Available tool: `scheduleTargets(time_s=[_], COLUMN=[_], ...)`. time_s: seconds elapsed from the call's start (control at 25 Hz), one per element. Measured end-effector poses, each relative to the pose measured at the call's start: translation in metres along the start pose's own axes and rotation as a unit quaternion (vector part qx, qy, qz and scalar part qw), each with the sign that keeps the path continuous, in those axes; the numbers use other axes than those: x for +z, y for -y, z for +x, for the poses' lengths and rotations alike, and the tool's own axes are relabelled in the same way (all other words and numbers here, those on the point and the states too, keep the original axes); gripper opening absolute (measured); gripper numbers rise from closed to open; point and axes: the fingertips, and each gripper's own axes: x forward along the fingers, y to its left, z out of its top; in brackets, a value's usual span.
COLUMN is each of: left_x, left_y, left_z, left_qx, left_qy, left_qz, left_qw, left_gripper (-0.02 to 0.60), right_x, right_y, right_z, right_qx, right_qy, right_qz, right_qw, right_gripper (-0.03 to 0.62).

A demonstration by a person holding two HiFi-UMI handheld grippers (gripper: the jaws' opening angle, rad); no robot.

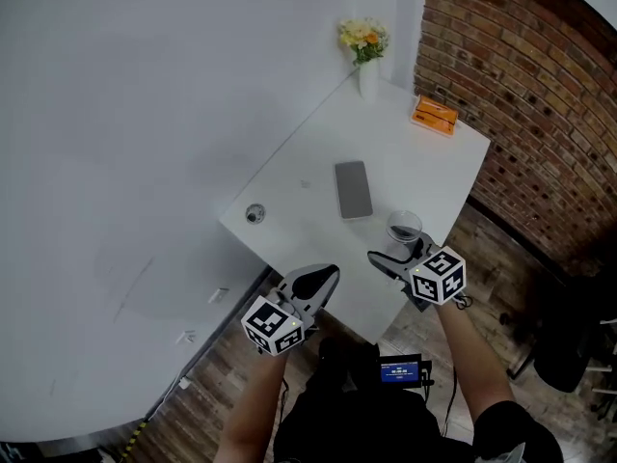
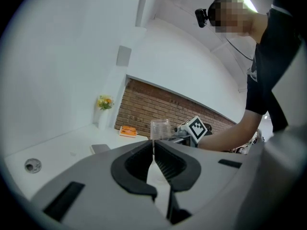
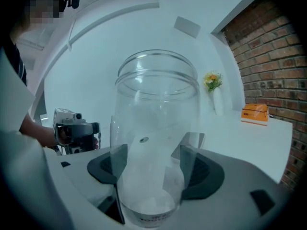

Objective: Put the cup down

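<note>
A clear plastic cup (image 1: 404, 228) stands upright between the jaws of my right gripper (image 1: 397, 249), at the near right edge of the white table (image 1: 299, 230). In the right gripper view the cup (image 3: 156, 128) fills the middle, and the right gripper (image 3: 152, 164) is shut on its lower part, with both dark pads against its sides. My left gripper (image 1: 323, 280) hovers at the table's near edge, left of the cup, with its jaws together and nothing between them. From the left gripper (image 2: 153, 147) the cup (image 2: 159, 128) shows just beyond the jaw tips.
A grey phone (image 1: 354, 189) lies flat mid-table, beyond the cup. An orange box (image 1: 434, 116) and a white vase of flowers (image 1: 364, 51) stand at the far corner. A small round metal disc (image 1: 254, 214) sits near the left edge. A brick wall (image 1: 521, 85) rises to the right.
</note>
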Motion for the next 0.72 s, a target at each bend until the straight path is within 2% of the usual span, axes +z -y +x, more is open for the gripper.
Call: scheduleTargets(time_s=[0.2, 0.48, 0.72], left_x=[0.003, 0.004, -0.001], left_y=[-0.028, -0.066, -0.083], left_z=[0.023, 0.049, 0.056], left_qx=[0.015, 0.035, 0.053], left_qy=[0.003, 0.002, 0.005], left_qz=[0.008, 0.007, -0.006], left_qw=[0.9999, 0.9994, 0.9985], left_gripper=[0.02, 0.02, 0.02], right_x=[0.031, 0.075, 0.098], right_y=[0.044, 0.086, 0.117], right_z=[0.047, 0.112, 0.152], right_qx=[-0.009, -0.019, -0.059], right_qy=[0.01, 0.05, 0.095], right_qz=[-0.026, -0.052, -0.069], right_qw=[1.0, 0.997, 0.991], right_gripper=[0.354, 0.354, 0.354])
